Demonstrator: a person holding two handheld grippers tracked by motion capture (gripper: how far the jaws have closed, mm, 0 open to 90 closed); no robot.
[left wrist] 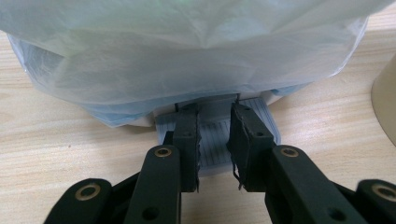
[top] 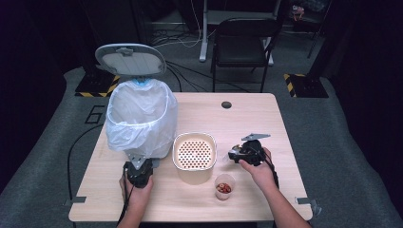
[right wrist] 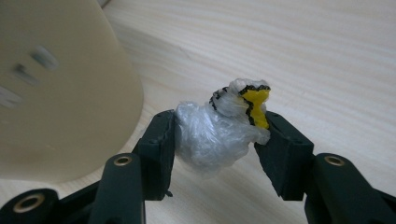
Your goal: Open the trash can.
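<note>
A pedal bin (top: 141,118) lined with a white plastic bag (left wrist: 187,51) stands at the table's left, its grey lid (top: 130,59) raised. My left gripper (top: 139,167) sits at the bin's foot. In the left gripper view its jaws (left wrist: 215,112) are open, resting on the ribbed pale-blue pedal (left wrist: 214,149). My right gripper (top: 234,154) is right of a beige container (top: 194,156) with a perforated top. It is shut (right wrist: 219,126) on a crumpled clear plastic wrapper (right wrist: 210,137) with a yellow and black scrap, held just above the wood.
A small clear cup (top: 224,186) with red bits stands near the front edge, between the container and my right hand. The beige container's wall (right wrist: 56,93) is close to the right gripper's left side. A black chair (top: 242,42) stands beyond the table (top: 256,118).
</note>
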